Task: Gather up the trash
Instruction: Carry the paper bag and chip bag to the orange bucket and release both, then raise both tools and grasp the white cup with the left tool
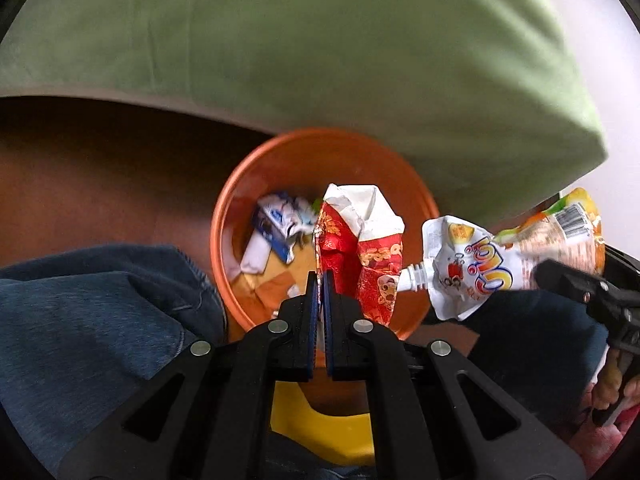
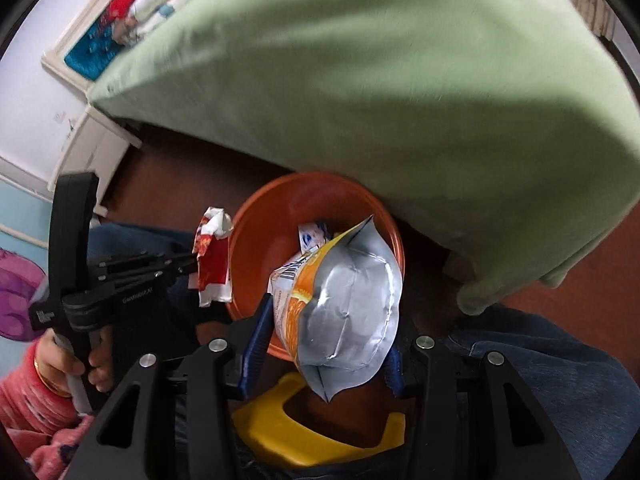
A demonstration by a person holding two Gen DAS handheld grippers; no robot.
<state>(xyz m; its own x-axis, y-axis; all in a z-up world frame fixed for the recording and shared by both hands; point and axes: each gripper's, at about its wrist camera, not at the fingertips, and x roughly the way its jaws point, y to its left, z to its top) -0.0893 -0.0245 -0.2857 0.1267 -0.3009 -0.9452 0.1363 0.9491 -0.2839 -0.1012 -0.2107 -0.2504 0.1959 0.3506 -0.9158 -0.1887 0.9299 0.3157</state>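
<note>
My left gripper (image 1: 320,280) is shut on a crumpled red-and-white wrapper (image 1: 360,248), which hangs over the open orange bin (image 1: 228,208). Blue-and-white packets (image 1: 276,224) and other scraps lie inside the bin. My right gripper (image 2: 332,332) is shut on a puffy silver-and-orange spout pouch (image 2: 348,304), above the bin's (image 2: 280,232) near rim. In the left wrist view the pouch (image 1: 480,268) shows its printed white side and spout, right of the bin, with the right gripper (image 1: 560,276) on it. The right wrist view shows the left gripper (image 2: 196,262) holding the wrapper (image 2: 214,264) at the bin's left edge.
A bed with a green sheet (image 1: 320,60) overhangs the bin's far side. The floor (image 1: 100,180) is brown. A yellow stool (image 2: 304,432) lies below the grippers, between a person's jeans-clad legs (image 1: 80,312). A hand in a pink sleeve (image 2: 52,364) holds the left gripper's handle.
</note>
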